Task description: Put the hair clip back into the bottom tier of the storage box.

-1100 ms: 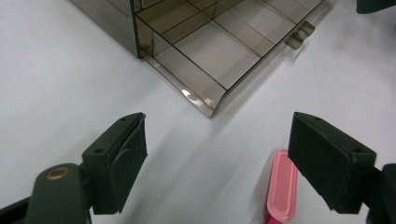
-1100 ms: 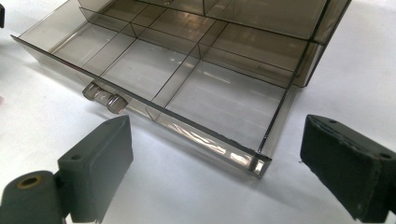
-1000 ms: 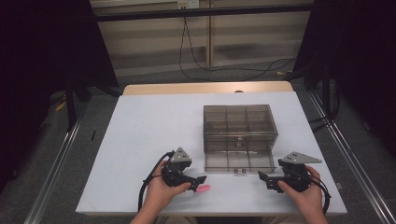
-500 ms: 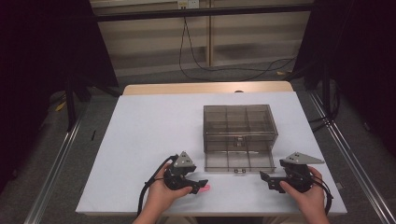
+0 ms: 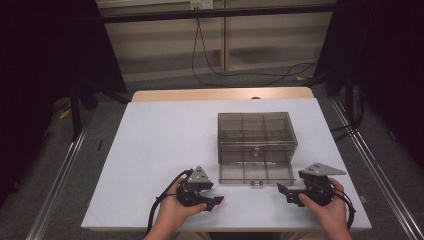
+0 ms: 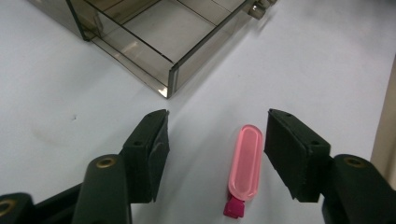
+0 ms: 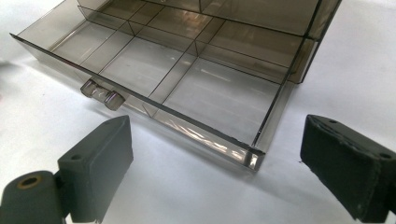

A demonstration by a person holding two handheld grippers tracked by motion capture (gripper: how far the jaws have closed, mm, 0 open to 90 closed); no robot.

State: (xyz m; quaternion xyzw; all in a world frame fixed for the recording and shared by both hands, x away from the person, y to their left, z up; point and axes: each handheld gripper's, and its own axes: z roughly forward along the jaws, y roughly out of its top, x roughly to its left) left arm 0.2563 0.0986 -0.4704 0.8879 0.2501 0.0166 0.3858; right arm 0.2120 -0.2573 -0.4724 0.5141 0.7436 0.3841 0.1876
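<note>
A pink oblong piece (image 6: 246,161) with a magenta end lies flat on the white table (image 5: 165,140) near its front edge. My left gripper (image 6: 215,128) straddles it with the jaws apart. The right pad (image 6: 285,149) stands close beside the piece with a thin gap, and the left pad is well clear. These jaws have just been closing, with the piece between them untouched. In the high view the left gripper (image 5: 214,201) points right with the pink piece (image 5: 223,201) at its tips. My right gripper (image 7: 215,144) is open and empty, facing the pulled-out drawer (image 7: 187,79) near its corner.
A smoky clear organiser box (image 5: 254,131) stands right of centre, its bottom drawer (image 5: 256,173) pulled out toward me, with empty compartments and a small handle (image 7: 100,94). The right gripper (image 5: 286,192) rests to the right of that drawer. The table's front edge is close behind both hands.
The left gripper's jaws have narrowed around the pink piece, and the hand has edged a little over it. The right hand and the box have not moved.
</note>
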